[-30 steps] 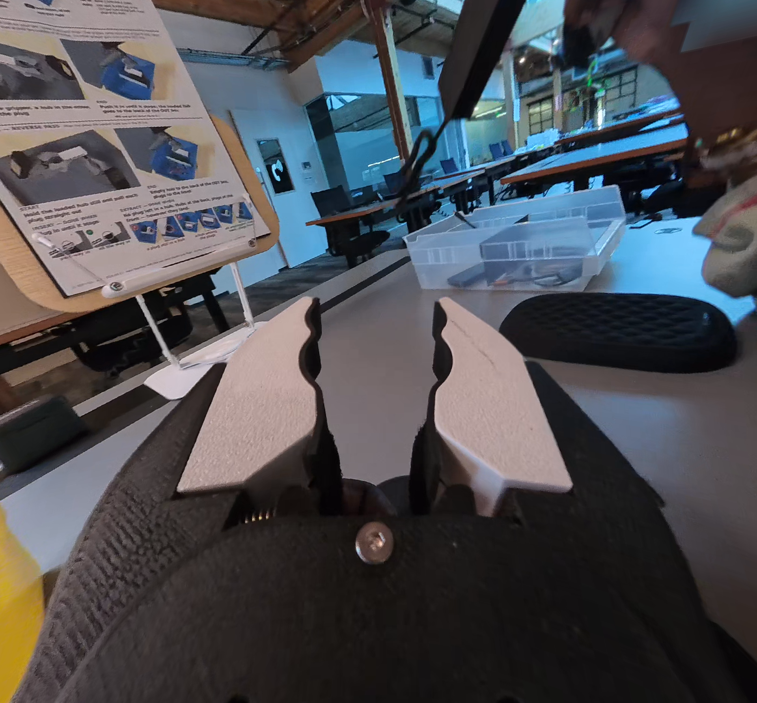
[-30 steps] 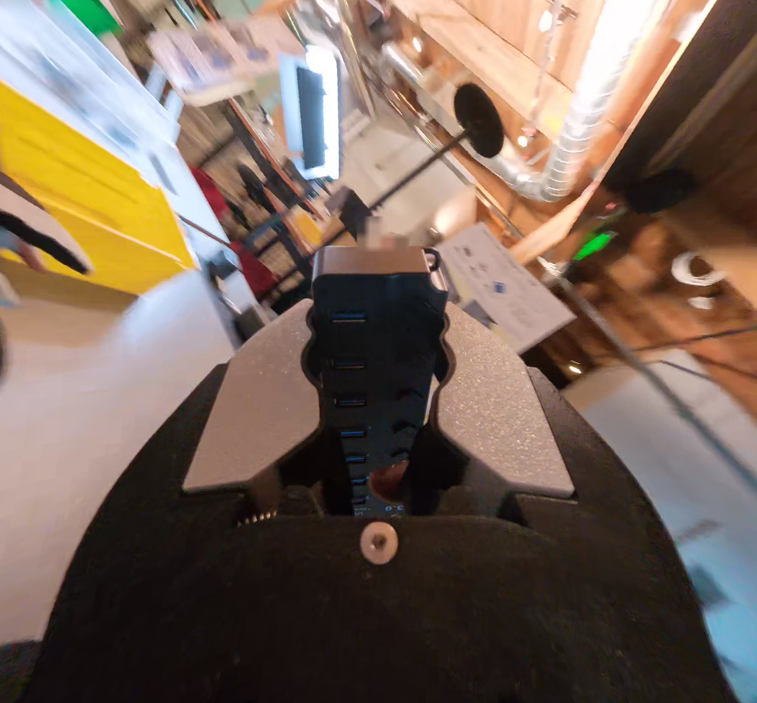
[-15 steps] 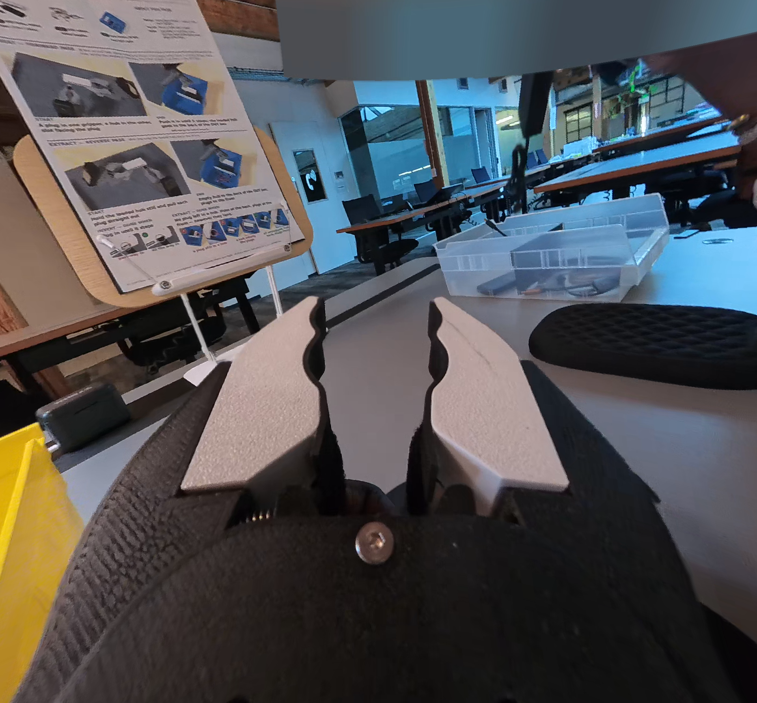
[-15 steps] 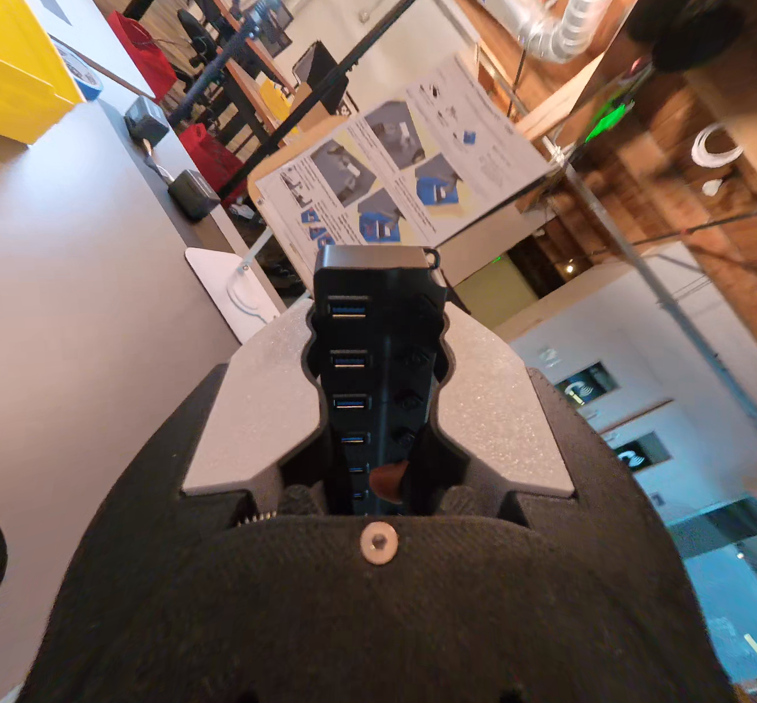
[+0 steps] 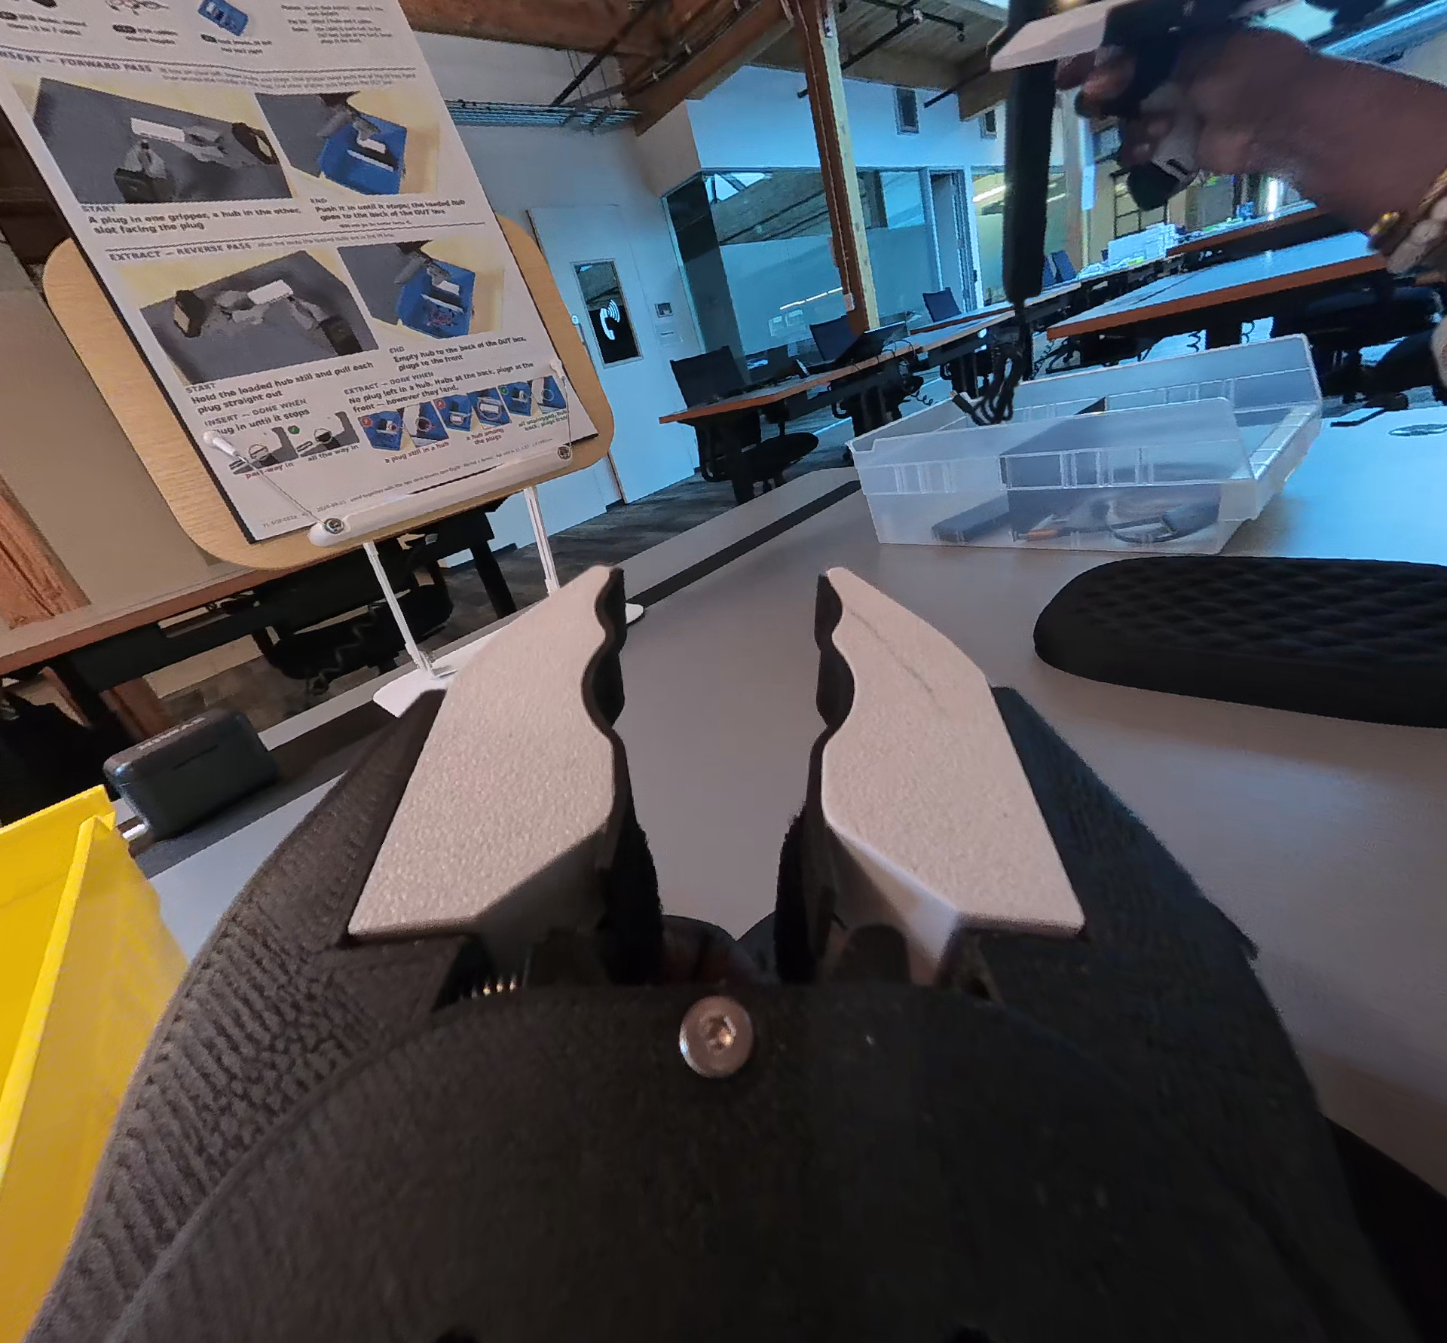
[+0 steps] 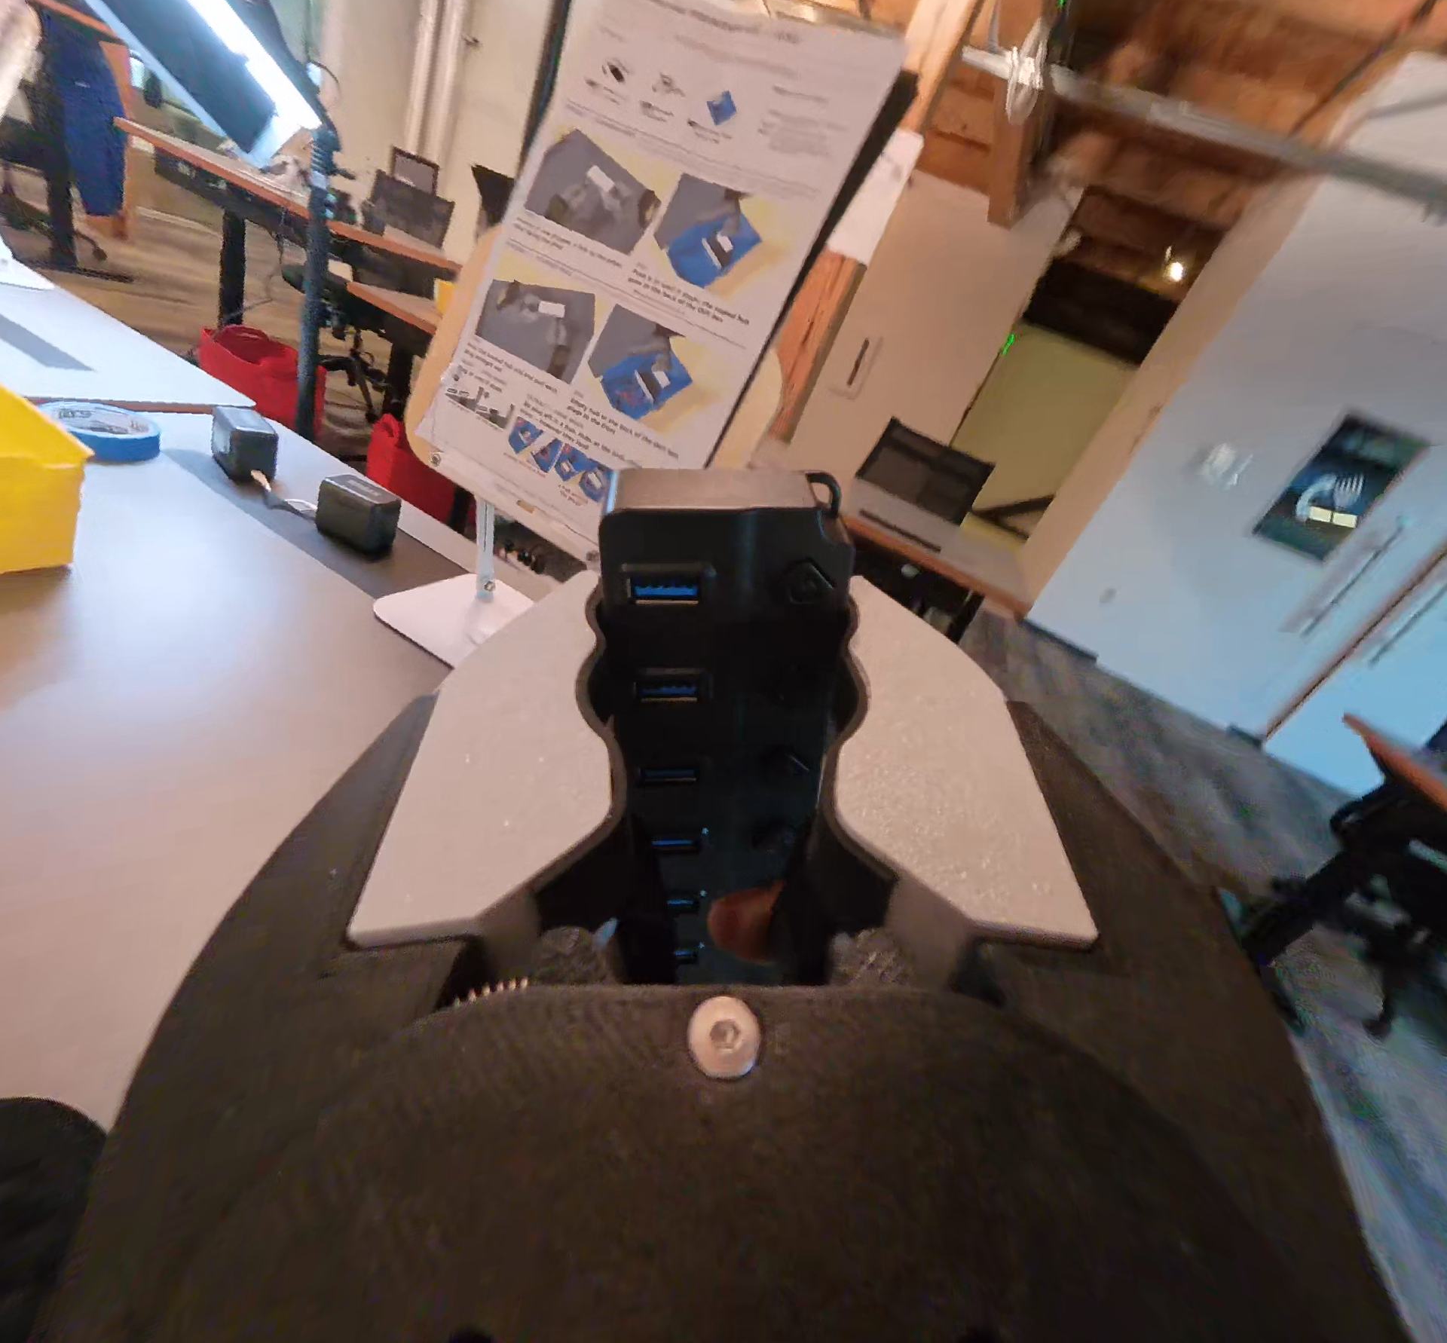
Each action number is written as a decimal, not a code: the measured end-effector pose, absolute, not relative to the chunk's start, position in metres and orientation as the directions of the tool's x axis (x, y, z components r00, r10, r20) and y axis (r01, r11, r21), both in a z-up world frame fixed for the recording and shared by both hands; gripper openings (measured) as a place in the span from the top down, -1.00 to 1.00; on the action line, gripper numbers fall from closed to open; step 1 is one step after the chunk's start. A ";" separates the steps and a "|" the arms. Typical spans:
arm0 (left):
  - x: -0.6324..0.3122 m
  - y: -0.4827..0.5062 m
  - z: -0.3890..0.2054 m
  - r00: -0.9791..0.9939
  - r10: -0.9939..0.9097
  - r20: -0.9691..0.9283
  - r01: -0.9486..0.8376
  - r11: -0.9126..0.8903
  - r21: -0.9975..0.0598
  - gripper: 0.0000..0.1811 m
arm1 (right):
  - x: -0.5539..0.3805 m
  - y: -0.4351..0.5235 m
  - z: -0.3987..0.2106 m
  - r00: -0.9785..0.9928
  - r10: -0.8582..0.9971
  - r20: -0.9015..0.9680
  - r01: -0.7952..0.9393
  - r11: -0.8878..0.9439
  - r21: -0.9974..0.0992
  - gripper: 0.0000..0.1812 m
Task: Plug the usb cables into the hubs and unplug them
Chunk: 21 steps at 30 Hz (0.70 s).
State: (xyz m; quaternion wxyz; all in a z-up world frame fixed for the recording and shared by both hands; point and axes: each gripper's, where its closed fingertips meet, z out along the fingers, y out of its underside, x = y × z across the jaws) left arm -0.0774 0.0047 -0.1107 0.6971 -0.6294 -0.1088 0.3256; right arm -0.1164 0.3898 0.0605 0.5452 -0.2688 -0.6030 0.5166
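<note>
My right gripper (image 6: 720, 593) is shut on a black USB hub (image 6: 728, 687) with a row of blue ports, held in the air with its end sticking out past the fingertips. In the left wrist view the right gripper (image 5: 1041, 37) shows at the upper right in a person's hand, and the hub (image 5: 1026, 170) hangs down from it above a clear tray, its short black cable (image 5: 994, 389) dangling. My left gripper (image 5: 716, 601) is open and empty, low over the grey table (image 5: 783, 679).
A clear plastic tray (image 5: 900, 475) with dark hubs and cables stands at the far right. A black textured pad (image 5: 1253, 640) lies in front of it. An instruction sheet on a stand (image 5: 274, 248) is at the left. A yellow bin (image 5: 63, 1031), a blue tape roll (image 6: 102, 428) and black adapters (image 6: 356, 514) sit along the table's left. One gripper's finger ends stand about 45 centimetres off the other's.
The right gripper has swung round with the hub, from pointing at the ceiling to nearly level. In the left wrist view it now shows at the upper right. The left gripper stays open.
</note>
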 end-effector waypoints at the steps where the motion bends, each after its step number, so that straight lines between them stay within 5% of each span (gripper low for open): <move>1: -0.078 0.005 -0.111 0.764 0.591 -0.259 -0.316 -0.007 -0.949 0.49 | -0.122 0.394 0.059 -0.257 0.899 0.354 -0.207 0.306 -0.929 0.41; 8: -0.077 0.005 -0.112 0.761 0.589 -0.273 -0.325 -0.019 -0.946 0.49 | -0.174 0.454 0.004 -0.233 0.971 -0.050 -0.058 -0.065 -0.996 0.41; 14: -0.078 0.005 -0.113 0.760 0.590 -0.275 -0.321 -0.027 -0.947 0.49 | -0.203 0.487 -0.099 -0.092 0.850 -0.519 0.250 -0.485 -0.838 0.40; 21: -0.078 0.007 -0.116 0.759 0.584 -0.288 -0.323 -0.047 -0.945 0.49 | -0.186 0.524 -0.147 0.150 0.978 -0.147 0.527 -0.205 -0.825 0.07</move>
